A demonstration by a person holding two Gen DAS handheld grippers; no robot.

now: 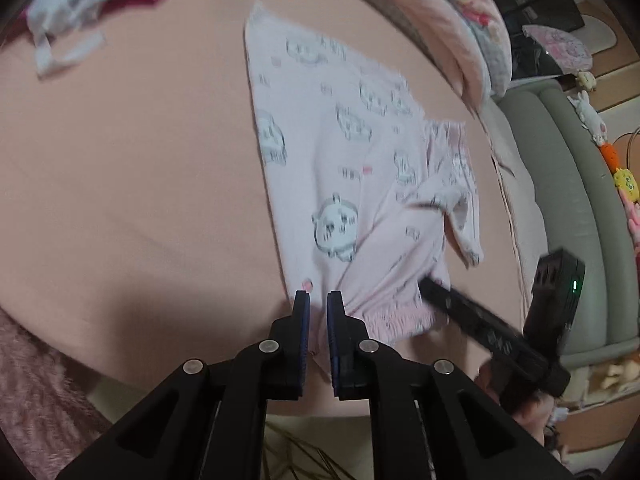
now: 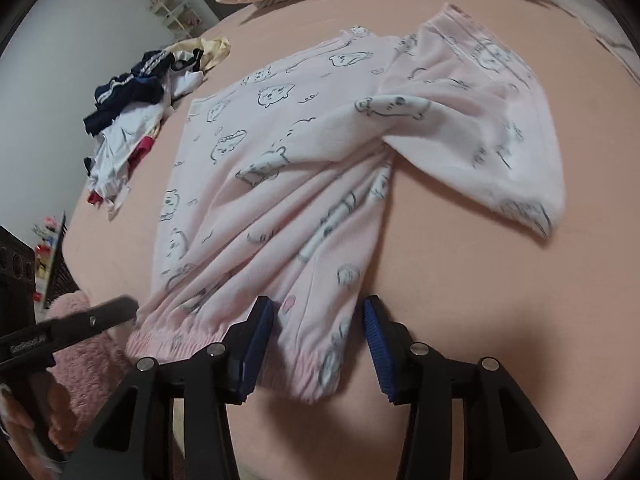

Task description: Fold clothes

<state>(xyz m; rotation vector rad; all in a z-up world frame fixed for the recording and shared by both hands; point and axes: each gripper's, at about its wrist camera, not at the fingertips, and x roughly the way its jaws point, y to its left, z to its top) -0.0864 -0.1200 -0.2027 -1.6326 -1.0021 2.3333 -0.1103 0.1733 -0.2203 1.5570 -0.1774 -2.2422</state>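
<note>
Both at pink pajama top: left fingers clamped on hem, right fingers apart.

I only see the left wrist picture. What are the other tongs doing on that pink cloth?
Observer: The right tongs stand open, one jaw on each side of a bunch of the pink garment at its gathered hem.
Operator: Anything else lying around?
Observer: A navy garment with white stripes lies in the clothes pile.
Operator: And beyond the pile?
Observer: A pale wall with a small shelf against it.
</note>
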